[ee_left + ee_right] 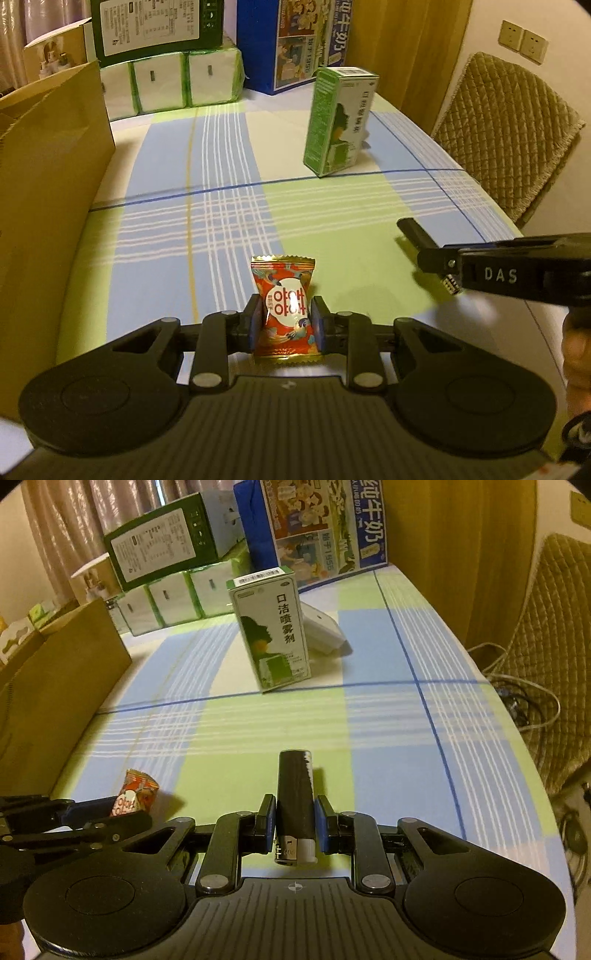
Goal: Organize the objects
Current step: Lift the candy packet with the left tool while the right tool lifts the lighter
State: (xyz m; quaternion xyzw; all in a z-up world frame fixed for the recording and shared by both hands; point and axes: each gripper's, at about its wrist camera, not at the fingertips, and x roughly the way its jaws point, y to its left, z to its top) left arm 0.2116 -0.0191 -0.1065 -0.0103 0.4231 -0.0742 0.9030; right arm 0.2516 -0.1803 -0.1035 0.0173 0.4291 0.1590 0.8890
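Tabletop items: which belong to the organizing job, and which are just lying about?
In the job:
- candy packet, in the left tongs
- black lighter, in the right tongs
- green-and-white carton, probably

Lying about:
- tissue packs
- blue milk box
- cardboard box

"What stayed hidden in the left wrist view?"

"The white object [365, 144] behind the green-and-white box [338, 122] showed only a sliver at the box's right edge. The blue carton [295, 40] and the dark green box [159, 27] were cut off by the top edge, and the print on that green box's label was too small to read. A hand [576, 354] was cropped at the right border."

"And the right wrist view?"

"The red candy [135, 794] was partly covered by the left gripper's fingers [92, 810]. The cardboard box [62, 686] ran off the left edge, its contents unseen. The cables [524, 701] beside the chair [554, 627] trailed off behind the tablecloth's [388, 716] edge."
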